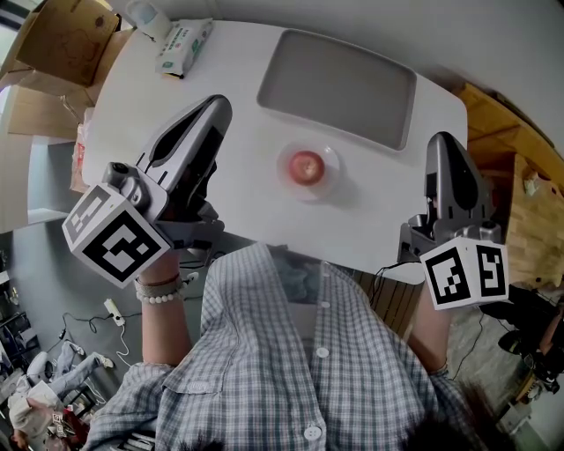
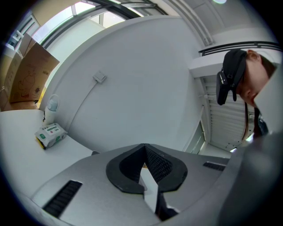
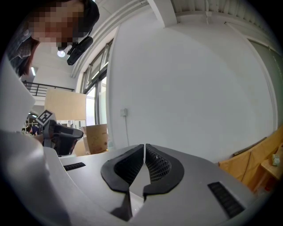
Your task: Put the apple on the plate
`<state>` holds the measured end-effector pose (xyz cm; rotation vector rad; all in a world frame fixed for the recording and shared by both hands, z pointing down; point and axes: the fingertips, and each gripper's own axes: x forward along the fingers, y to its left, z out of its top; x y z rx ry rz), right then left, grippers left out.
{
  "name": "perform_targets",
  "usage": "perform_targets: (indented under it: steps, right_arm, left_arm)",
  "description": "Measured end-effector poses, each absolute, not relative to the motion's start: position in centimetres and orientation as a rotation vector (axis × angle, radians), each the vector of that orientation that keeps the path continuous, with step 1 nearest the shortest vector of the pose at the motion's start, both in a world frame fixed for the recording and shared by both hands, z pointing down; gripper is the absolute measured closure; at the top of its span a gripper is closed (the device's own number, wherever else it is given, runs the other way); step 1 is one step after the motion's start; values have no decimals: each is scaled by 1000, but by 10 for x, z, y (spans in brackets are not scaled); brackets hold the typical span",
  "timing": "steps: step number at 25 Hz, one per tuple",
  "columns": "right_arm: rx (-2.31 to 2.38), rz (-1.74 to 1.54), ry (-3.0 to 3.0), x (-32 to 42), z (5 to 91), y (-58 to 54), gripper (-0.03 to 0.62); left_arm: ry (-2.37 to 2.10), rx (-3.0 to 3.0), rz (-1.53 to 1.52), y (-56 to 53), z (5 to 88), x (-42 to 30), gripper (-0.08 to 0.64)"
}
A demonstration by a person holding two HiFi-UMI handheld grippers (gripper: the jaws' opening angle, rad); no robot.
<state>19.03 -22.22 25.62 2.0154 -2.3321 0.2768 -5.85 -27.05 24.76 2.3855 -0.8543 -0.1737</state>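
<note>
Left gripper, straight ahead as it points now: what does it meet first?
Probably the white wall. The left gripper, shut and empty, points level above the table; the wipes pack lies off to its left. Depth is unclear.

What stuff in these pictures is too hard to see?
Apple and plate: missing from both gripper views, which look above the table.
Wipes pack print: too small in head view and left gripper view.
White bottle: cut off by head view's top edge.
Table's near edge: hidden by the person's shirt, head view.
</note>
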Motion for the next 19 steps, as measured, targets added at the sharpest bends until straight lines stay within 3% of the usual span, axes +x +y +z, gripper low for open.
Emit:
perform_targets:
  steps: [19]
  right_arm:
    - [1972,308,-2324,185,264,-223,563]
  left_arm:
    - [-826,2392,-168,-271,244,-53,551]
